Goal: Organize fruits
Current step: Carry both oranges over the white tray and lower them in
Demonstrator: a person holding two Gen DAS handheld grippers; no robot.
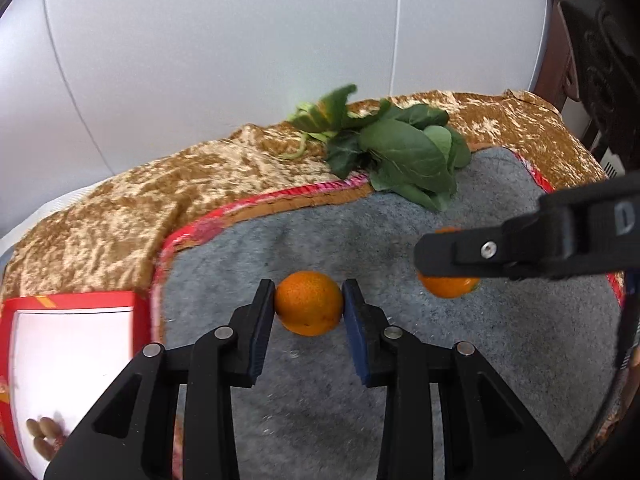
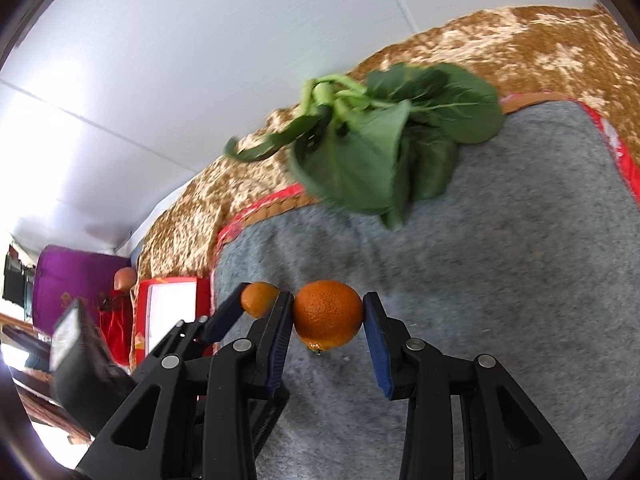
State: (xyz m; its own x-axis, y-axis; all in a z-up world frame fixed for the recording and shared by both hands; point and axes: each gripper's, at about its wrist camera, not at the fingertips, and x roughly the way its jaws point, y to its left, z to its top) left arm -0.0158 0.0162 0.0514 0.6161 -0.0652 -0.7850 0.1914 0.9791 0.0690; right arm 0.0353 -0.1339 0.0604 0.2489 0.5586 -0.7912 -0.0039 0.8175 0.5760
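Observation:
My left gripper (image 1: 309, 304) is shut on an orange (image 1: 308, 303) just above the grey mat (image 1: 500, 340). My right gripper (image 2: 328, 312) is shut on a second orange (image 2: 328, 314), lifted slightly off the mat (image 2: 500, 300). In the left wrist view the right gripper's finger (image 1: 472, 254) comes in from the right and covers the top of that second orange (image 1: 448, 286). In the right wrist view the left gripper's orange (image 2: 259, 299) shows at the left behind my left finger.
A bunch of leafy greens (image 1: 400, 148) lies at the mat's far edge, also in the right wrist view (image 2: 384, 144). A red tray with white inside (image 1: 68, 360) holds small brown fruits (image 1: 44, 432) at the left. A golden-brown cloth (image 1: 140, 208) covers the table.

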